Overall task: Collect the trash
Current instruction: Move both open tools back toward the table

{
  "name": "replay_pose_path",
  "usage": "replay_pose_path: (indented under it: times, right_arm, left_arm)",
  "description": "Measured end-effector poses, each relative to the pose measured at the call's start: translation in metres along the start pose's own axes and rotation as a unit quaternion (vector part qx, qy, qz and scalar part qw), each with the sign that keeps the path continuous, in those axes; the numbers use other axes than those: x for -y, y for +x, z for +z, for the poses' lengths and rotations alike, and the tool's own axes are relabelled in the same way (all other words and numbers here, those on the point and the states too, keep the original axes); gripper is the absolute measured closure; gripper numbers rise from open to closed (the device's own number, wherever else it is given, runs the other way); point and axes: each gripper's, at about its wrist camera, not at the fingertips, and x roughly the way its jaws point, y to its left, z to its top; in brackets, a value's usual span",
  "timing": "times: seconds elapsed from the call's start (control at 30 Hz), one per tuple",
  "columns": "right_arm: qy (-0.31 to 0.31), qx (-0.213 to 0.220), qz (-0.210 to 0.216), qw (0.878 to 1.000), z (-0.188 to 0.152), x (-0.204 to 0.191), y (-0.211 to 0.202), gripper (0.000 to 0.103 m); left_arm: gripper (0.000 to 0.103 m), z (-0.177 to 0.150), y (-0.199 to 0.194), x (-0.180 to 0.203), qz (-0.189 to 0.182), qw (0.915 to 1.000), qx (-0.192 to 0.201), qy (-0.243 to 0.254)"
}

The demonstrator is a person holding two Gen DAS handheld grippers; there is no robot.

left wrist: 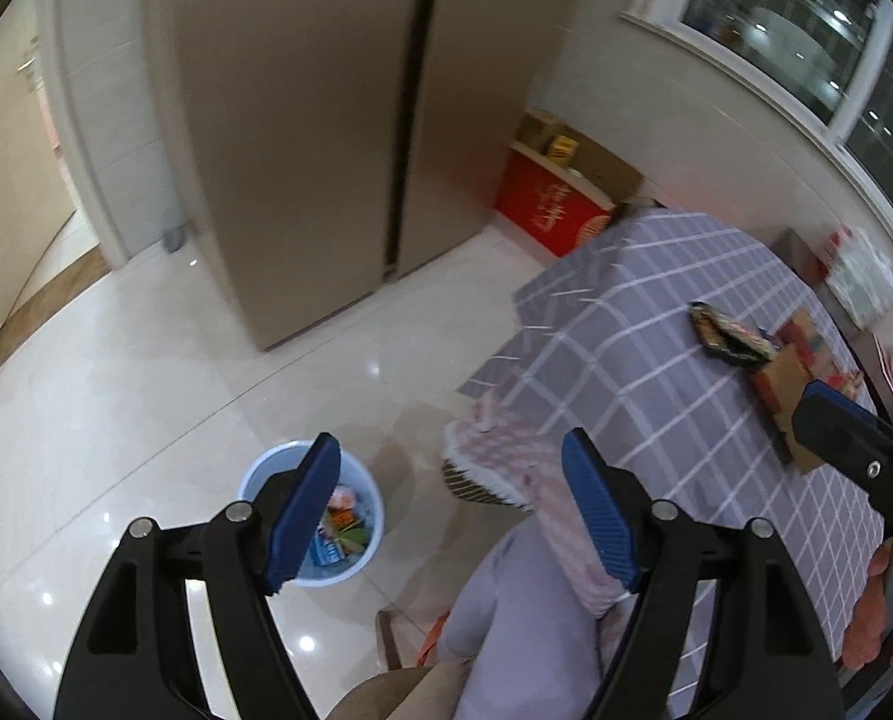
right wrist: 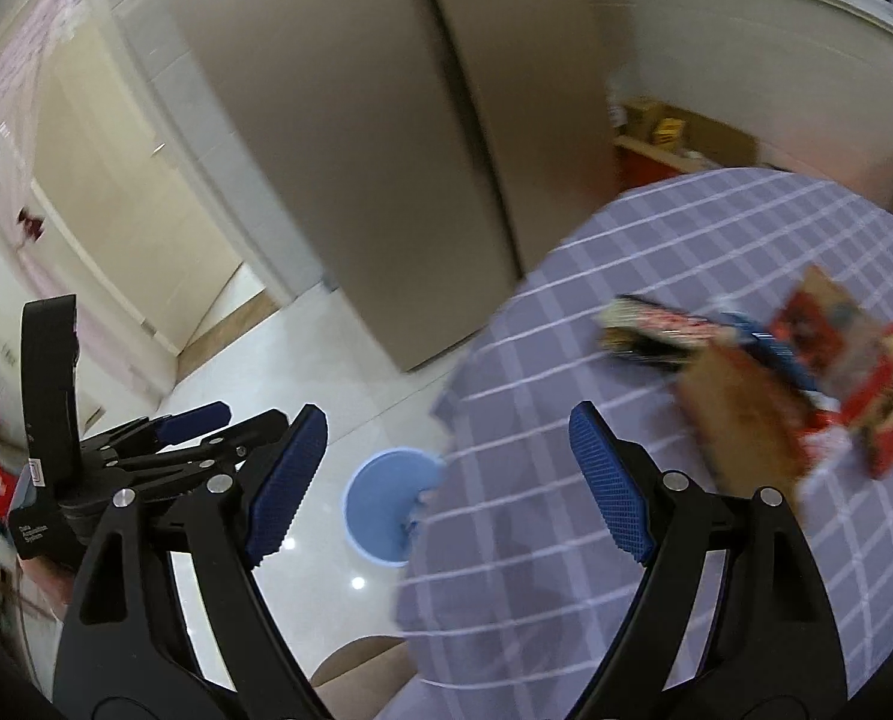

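Note:
A light blue trash bin (left wrist: pixel 350 534) stands on the floor left of the table, with several wrappers inside; it also shows in the right wrist view (right wrist: pixel 386 504). On the grey checked tablecloth (left wrist: pixel 656 372) lie a dark snack wrapper (left wrist: pixel 725 333) and a flattened cardboard box (left wrist: pixel 791 384). In the right wrist view the wrapper (right wrist: pixel 656 330) and the red and brown box (right wrist: pixel 806 372) are blurred. My left gripper (left wrist: pixel 452 510) is open and empty, above the bin and the table's edge. My right gripper (right wrist: pixel 446 474) is open and empty, near the table's left edge.
A tall beige fridge (left wrist: pixel 302 120) stands behind the bin. A red carton (left wrist: pixel 551 210) with boxes sits on the floor by the wall. A pink cloth (left wrist: pixel 506 456) hangs over a chair at the table's edge. A doorway (right wrist: pixel 128 210) opens at left.

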Motion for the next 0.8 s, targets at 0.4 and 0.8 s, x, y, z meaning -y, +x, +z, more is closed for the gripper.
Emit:
replay_pose_path:
  times: [0.4, 0.8]
  right_arm:
    - [0.113, 0.035, -0.088, 0.989, -0.001, 0.108, -0.034, 0.021]
    - [0.203, -0.005, -0.092, 0.975, -0.02, 0.173, -0.017, 0.032]
  left_arm:
    - [0.028, 0.021, 0.029, 0.076, -0.042, 0.9967, -0.016, 0.067]
    - [0.028, 0.025, 0.057, 0.101, -0.048, 0.9945, -0.043, 0.082]
